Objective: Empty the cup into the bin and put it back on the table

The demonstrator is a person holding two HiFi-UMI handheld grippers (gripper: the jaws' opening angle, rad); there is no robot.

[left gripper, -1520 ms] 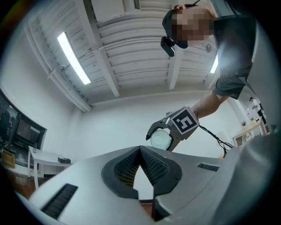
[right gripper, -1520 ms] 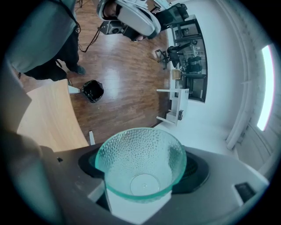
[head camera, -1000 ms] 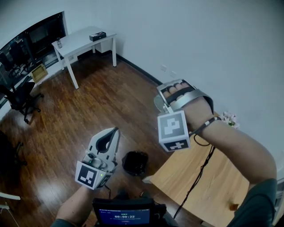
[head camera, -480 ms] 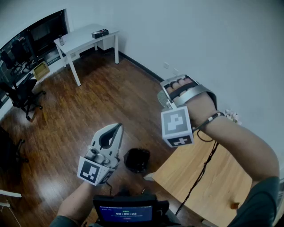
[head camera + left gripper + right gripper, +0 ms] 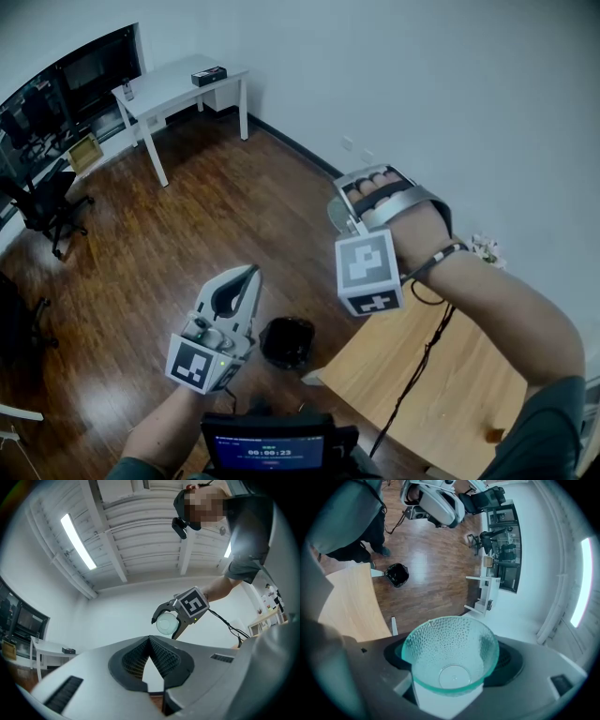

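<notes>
Hardly anything moved in the last second. Head view: right hand-held gripper (image 5: 349, 208) is raised high, well apart from the bin (image 5: 287, 342) beside the wooden surface (image 5: 441, 375). Left gripper view: left hand-held gripper (image 5: 150, 644) pressed together, empty. Right gripper view: jaws pinching the dimpled glass cup (image 5: 450, 656), apparently empty. Risk: glass slipping from this height onto the hardwood floor (image 5: 206, 216).
</notes>
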